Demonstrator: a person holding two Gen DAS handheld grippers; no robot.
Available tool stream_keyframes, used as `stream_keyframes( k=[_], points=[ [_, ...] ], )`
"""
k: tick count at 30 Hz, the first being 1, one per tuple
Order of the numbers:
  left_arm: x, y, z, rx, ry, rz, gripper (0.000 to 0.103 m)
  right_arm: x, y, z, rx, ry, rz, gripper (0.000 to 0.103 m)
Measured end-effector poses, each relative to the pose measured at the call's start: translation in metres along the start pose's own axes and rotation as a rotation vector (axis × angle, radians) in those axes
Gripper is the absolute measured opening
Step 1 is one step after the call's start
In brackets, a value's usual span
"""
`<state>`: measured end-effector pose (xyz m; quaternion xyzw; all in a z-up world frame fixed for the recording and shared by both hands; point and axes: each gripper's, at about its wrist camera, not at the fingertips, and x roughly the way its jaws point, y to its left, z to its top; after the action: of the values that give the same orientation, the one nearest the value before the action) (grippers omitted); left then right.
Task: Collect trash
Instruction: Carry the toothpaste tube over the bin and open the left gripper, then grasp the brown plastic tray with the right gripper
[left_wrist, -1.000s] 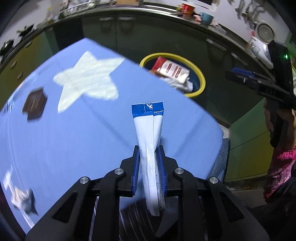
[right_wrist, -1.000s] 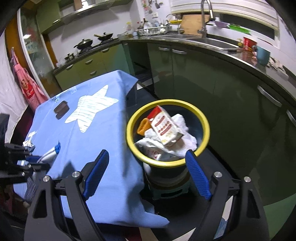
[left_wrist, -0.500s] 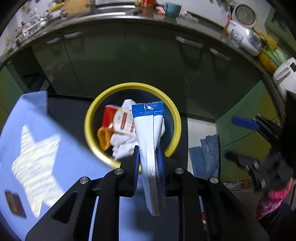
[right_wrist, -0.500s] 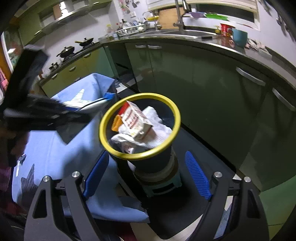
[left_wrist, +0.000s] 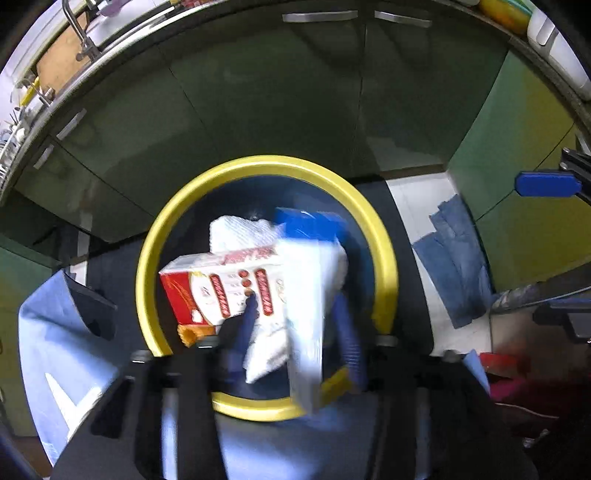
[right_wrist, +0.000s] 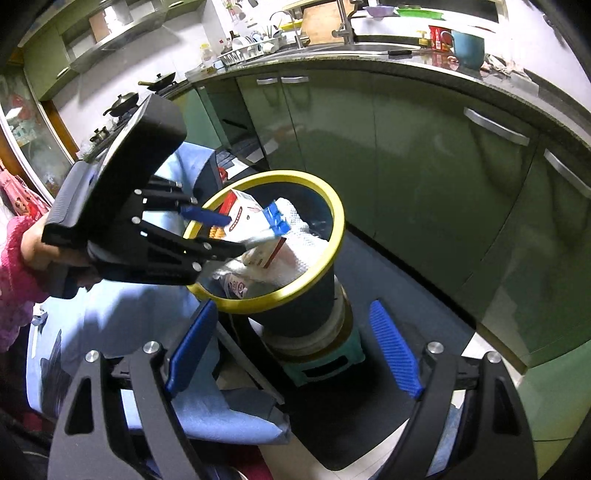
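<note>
White-and-blue packet (left_wrist: 304, 314), thin, light, floppy, best pinched mid-length, hangs over the bin (left_wrist: 384, 258); left tongs (left_wrist: 295, 325) have just been parting, right tongs (right_wrist: 291, 350) released.

Left gripper (left_wrist: 295, 321) jaws have just been opening; right gripper (right_wrist: 291, 350) gapes wide.

No legible text anywhere. Red-and-white cardboard carton (left_wrist: 225, 291) inside the yellow-rimmed dark bin (left_wrist: 384, 266): red oval labels and a red band of lettering along its upper edge, all too blurred to read. Small printed wrapper (right_wrist: 236, 286) low in the same bin, near its front rim: a round blue-and-red mark, not readable. Red canister (right_wrist: 437, 37) on the far counter, just left of the teal mug (right_wrist: 469, 48): pale print, too small to make out.
</note>
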<state>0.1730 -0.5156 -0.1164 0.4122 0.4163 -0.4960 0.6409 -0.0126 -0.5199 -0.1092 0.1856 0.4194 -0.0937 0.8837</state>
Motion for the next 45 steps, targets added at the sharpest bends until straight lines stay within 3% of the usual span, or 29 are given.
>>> stream_keyframes(
  k=[2, 5, 8, 11, 15, 21, 23, 27, 28, 33, 37, 41, 45],
  points=[
    [-0.006, 0.003, -0.002, 0.003, -0.028, 0.022, 0.059, -0.001, 0.000, 0.001, 0.000, 0.000, -0.004, 0.080],
    [-0.036, 0.015, -0.011, -0.057, -0.100, 0.029, 0.059, -0.004, 0.000, 0.002, -0.001, -0.005, -0.008, 0.080],
    [-0.082, 0.032, -0.036, -0.187, -0.200, 0.092, 0.071, -0.006, 0.006, 0.004, -0.014, -0.009, -0.009, 0.080],
    [-0.130, 0.047, -0.088, -0.363, -0.318, 0.135, 0.086, -0.005, 0.015, 0.008, -0.039, -0.005, -0.003, 0.080],
    [-0.180, 0.055, -0.176, -0.530, -0.414, 0.249, 0.092, 0.002, 0.046, 0.021, -0.108, 0.007, 0.045, 0.080],
    [-0.226, 0.054, -0.309, -0.751, -0.419, 0.361, 0.096, 0.037, 0.151, 0.059, -0.333, 0.054, 0.241, 0.080],
    [-0.237, 0.056, -0.347, -0.820, -0.417, 0.389, 0.096, 0.056, 0.204, 0.072, -0.438, 0.084, 0.339, 0.080],
    [-0.249, 0.059, -0.404, -0.921, -0.423, 0.422, 0.097, 0.090, 0.292, 0.091, -0.610, 0.132, 0.518, 0.081],
    [-0.251, 0.059, -0.415, -0.944, -0.422, 0.436, 0.097, 0.102, 0.323, 0.096, -0.675, 0.137, 0.547, 0.088],
    [-0.246, 0.060, -0.437, -0.988, -0.416, 0.439, 0.097, 0.144, 0.421, 0.100, -0.926, 0.148, 0.571, 0.093],
    [-0.242, 0.058, -0.443, -0.992, -0.413, 0.427, 0.097, 0.194, 0.472, 0.105, -1.045, 0.224, 0.508, 0.093],
    [-0.238, 0.059, -0.443, -0.987, -0.412, 0.408, 0.097, 0.232, 0.490, 0.104, -1.081, 0.310, 0.454, 0.093],
    [-0.235, 0.063, -0.446, -0.987, -0.409, 0.395, 0.097, 0.252, 0.493, 0.100, -1.072, 0.369, 0.453, 0.093]
  ],
)
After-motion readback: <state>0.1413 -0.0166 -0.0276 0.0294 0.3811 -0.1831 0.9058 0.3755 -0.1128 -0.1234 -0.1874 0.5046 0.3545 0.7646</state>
